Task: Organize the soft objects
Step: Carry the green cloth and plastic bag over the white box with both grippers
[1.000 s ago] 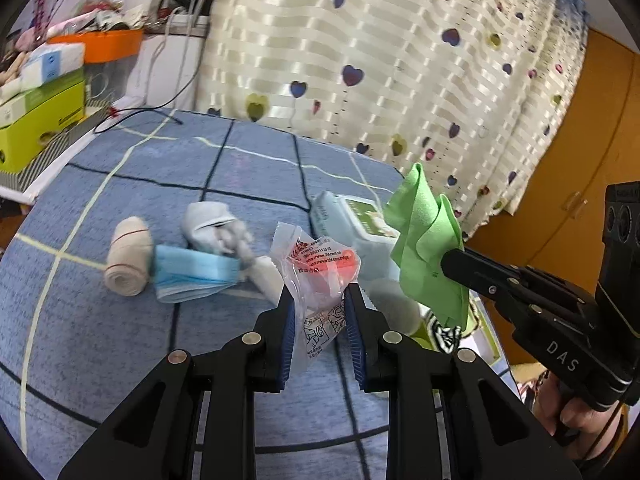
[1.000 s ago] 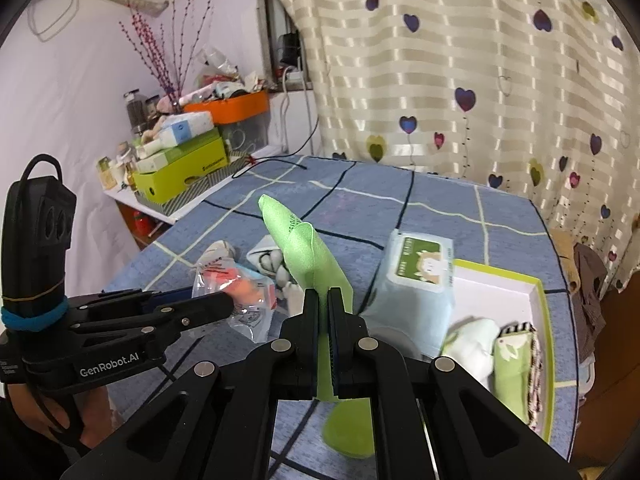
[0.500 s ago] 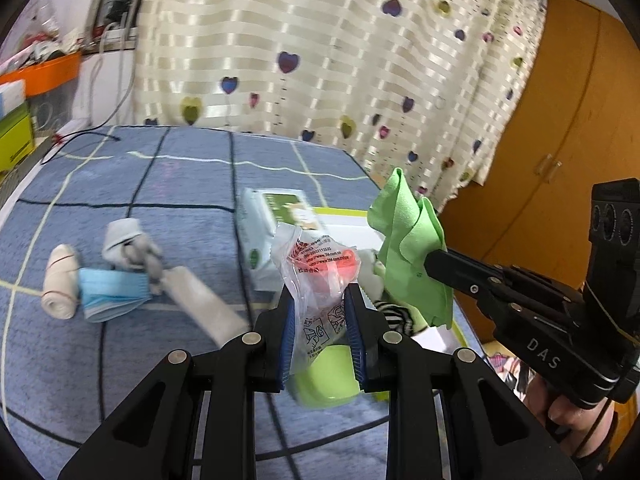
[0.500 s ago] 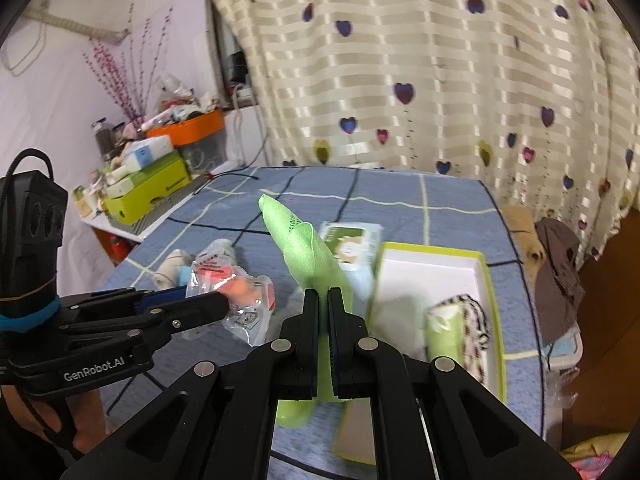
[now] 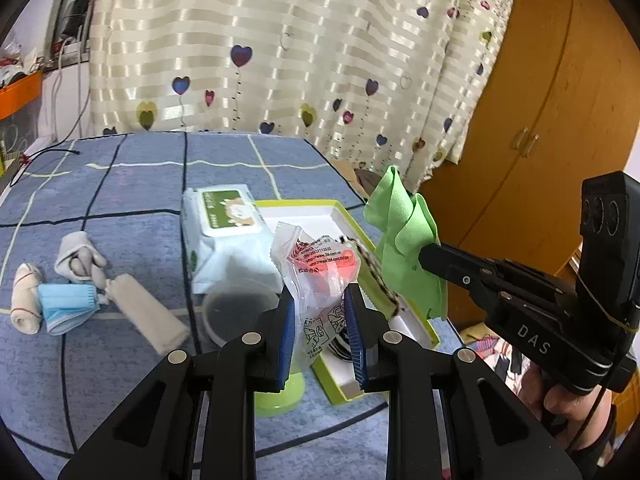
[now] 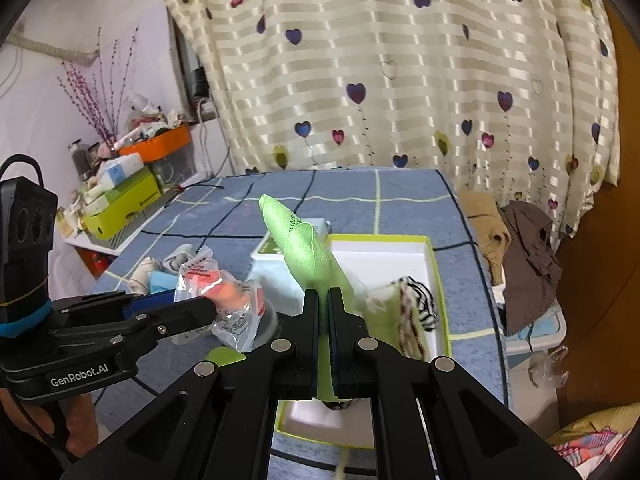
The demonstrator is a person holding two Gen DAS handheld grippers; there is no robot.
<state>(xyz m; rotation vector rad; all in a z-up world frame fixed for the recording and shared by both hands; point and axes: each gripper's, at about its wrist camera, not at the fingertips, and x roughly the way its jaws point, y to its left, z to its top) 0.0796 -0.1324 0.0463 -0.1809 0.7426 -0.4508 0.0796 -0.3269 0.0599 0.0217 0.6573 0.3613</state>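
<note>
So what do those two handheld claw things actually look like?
Both are black plastic with silver bolts and blue pads. The left gripper reads "GenRobot.AI", has a blue band and a black cable. The right gripper reads "DAS" and has a yellowish band. Each carries a boxy three-lens unit.

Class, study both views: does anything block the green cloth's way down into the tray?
Partly. The green cloth hangs above the tray, whose near end holds a striped cloth; the far end is bare.
</note>
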